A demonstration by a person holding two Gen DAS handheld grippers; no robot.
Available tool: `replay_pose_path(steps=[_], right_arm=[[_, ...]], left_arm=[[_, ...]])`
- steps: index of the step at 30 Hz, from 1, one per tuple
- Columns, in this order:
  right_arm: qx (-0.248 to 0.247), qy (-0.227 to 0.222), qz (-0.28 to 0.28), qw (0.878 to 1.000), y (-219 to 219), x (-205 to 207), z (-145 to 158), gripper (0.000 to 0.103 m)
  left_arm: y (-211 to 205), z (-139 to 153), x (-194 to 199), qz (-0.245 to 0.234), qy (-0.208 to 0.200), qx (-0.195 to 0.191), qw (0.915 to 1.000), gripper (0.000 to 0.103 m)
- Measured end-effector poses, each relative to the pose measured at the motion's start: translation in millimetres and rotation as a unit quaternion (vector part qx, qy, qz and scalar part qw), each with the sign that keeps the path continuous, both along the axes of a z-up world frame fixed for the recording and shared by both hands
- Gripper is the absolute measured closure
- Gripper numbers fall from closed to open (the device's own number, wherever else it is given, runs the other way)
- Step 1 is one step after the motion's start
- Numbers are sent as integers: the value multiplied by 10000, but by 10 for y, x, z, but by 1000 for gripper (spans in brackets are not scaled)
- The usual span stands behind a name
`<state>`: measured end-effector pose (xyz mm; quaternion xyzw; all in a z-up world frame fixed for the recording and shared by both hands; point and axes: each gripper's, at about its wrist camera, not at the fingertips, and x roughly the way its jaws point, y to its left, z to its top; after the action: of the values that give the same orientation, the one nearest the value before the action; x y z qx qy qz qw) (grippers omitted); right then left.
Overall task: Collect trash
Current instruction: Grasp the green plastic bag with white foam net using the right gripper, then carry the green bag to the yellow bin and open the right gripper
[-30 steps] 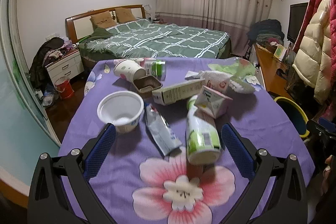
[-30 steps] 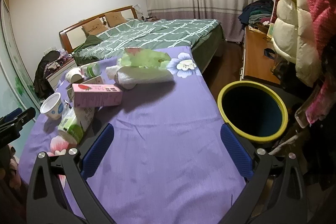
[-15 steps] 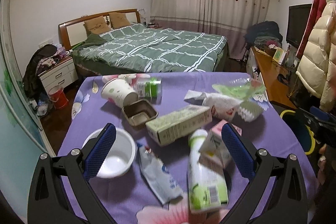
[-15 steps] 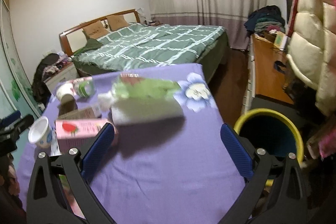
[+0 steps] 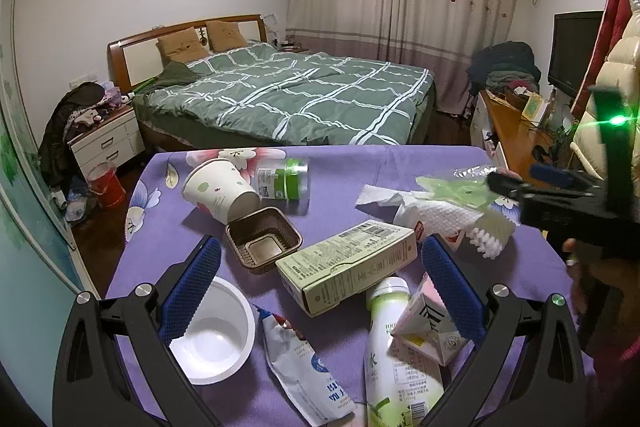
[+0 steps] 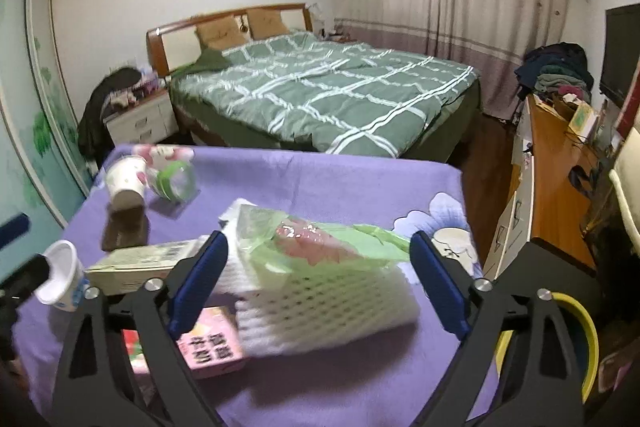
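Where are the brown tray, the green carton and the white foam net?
brown tray (image 5: 262, 245), left wrist view, on its inner floor.
green carton (image 5: 352, 259), left wrist view, on its printed top face.
white foam net (image 6: 320, 303), right wrist view, on its mesh side.

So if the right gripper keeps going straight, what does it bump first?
Most likely the white foam net sleeve, with the crumpled green plastic bag on top. The open right gripper already frames both; depth is hard to judge.

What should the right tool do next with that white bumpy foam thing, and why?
Probably ease forward a little and close on the white foam netting. The right tool is open with its jaws, which have just been closing, on either side of the netting, not pressing it yet. The yellow-rimmed bin waits to its right.
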<state>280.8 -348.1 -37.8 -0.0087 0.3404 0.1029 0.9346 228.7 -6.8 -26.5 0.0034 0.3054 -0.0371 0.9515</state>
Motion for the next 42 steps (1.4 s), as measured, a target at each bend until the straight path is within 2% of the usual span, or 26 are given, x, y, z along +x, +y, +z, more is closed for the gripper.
replay_pose_path(steps=[2, 5, 6, 8, 15, 26, 31, 33, 36, 38, 40, 42], right_arm=[[94, 183, 76, 9998, -23, 84, -81, 31], [308, 399, 213, 9985, -31, 136, -177, 52], [308, 404, 233, 9984, -22, 135, -181, 56], [314, 413, 278, 9983, -16, 107, -180, 73], [494, 222, 333, 9980, -43, -56, -53, 91], [868, -311, 371, 9951, -267, -530, 389, 95], [1291, -454, 522, 9892, -400, -661, 585, 96], [950, -513, 421, 9933, -341, -714, 649, 96], [1300, -523, 722, 9875, -366, -809, 774, 96], [1086, -684, 580, 9900, -373, -869, 876, 96], [1490, -577, 849, 9835, -431, -894, 959, 96], [1244, -763, 679, 9870, -435, -962, 1063, 96]], left_arm=[[18, -9, 12, 2, -2, -10, 10000, 4], [29, -34, 21, -5, 32, -47, 10000, 4], [29, -46, 36, -7, 59, -57, 10000, 4], [32, -71, 41, -13, 99, -69, 9999, 4], [5, -50, -6, -53, 68, -65, 9999, 4], [-117, 58, -182, -170, -18, -20, 9999, 4], [-189, 103, -272, -220, -65, 10, 9997, 4], [-224, 126, -323, -242, -98, 26, 9997, 4], [-254, 141, -368, -288, -94, 53, 9995, 4], [-294, 138, -397, -336, -71, 95, 9994, 4], [-345, 137, -432, -411, -59, 132, 9990, 4], [-374, 139, -460, -456, -65, 161, 9988, 4]])
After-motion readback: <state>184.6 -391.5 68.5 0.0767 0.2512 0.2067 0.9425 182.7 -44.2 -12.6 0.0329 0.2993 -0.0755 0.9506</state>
